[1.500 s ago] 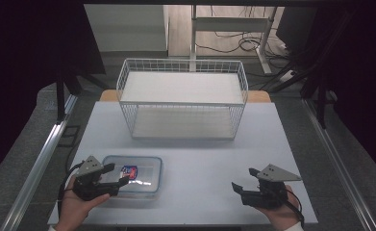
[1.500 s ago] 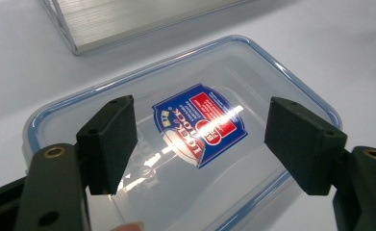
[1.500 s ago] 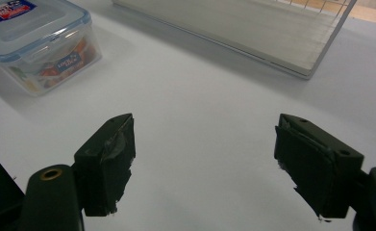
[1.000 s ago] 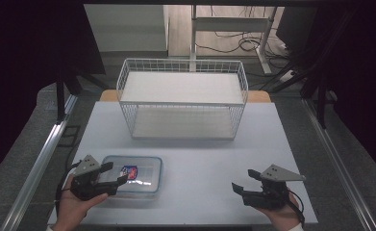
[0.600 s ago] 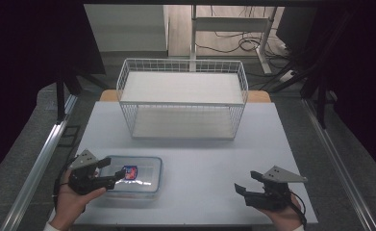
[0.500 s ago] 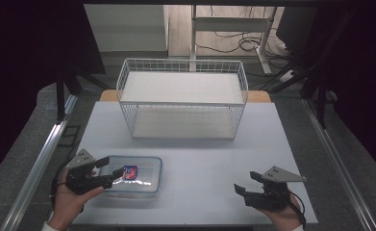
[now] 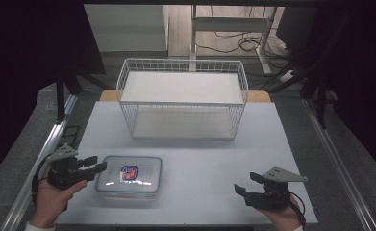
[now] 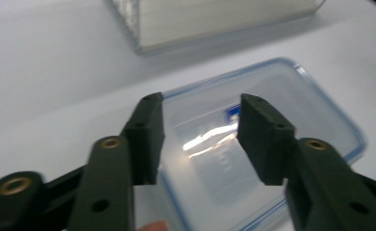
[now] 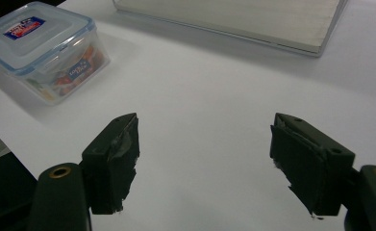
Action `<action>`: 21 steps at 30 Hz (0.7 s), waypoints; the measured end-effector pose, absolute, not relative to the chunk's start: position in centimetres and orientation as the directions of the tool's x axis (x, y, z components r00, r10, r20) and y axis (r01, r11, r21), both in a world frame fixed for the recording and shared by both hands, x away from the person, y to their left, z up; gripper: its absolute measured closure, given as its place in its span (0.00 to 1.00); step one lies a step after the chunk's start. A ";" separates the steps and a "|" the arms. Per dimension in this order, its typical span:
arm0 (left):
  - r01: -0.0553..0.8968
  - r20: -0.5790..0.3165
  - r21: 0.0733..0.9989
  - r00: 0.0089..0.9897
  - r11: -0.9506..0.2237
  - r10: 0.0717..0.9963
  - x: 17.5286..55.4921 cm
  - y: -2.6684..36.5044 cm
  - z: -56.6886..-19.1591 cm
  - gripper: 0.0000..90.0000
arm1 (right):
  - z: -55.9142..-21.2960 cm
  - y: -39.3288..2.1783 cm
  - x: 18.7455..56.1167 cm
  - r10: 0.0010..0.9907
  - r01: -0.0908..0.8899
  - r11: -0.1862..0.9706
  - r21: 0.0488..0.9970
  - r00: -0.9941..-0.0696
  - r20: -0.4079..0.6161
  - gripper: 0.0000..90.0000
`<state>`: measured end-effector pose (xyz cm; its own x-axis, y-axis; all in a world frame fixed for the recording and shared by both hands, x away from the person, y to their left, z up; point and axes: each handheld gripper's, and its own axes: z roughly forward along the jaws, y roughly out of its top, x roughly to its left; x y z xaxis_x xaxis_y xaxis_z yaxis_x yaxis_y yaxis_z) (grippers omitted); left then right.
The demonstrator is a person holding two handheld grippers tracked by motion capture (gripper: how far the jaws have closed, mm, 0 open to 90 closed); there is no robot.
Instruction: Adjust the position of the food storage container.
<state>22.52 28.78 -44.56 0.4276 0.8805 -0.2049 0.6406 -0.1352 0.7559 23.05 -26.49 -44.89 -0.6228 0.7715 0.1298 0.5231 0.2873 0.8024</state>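
The left gripper [image 7: 93, 166] has drawn back off the container [image 7: 129, 180] toward the table's left edge.

Glossy clear plastic box [image 7: 129, 180], white wire basket [image 7: 182, 97], and matt white table [image 7: 209, 163].

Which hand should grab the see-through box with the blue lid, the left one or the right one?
Probably the left. The left gripper is open right beside the box, jaws pointing at it. The right gripper sits far across the table.

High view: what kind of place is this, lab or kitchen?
Probably a lab or recording rig, not a kitchen: a bare white table with a wire basket, cables on the floor, and metal rails alongside.
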 end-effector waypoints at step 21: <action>0.789 -0.254 0.601 0.342 -0.129 0.905 22.1 32.3 -50.4 0.99 | -45.1 -26.3 23.2 0.776 0.531 0.298 0.794 -0.619 0.123 0.29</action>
<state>22.10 32.32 -50.39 0.3416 0.9049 -0.2541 0.7886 -0.1288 0.6013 23.20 -26.33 -45.15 -0.6190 0.7756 0.1232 0.5308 0.2976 0.7935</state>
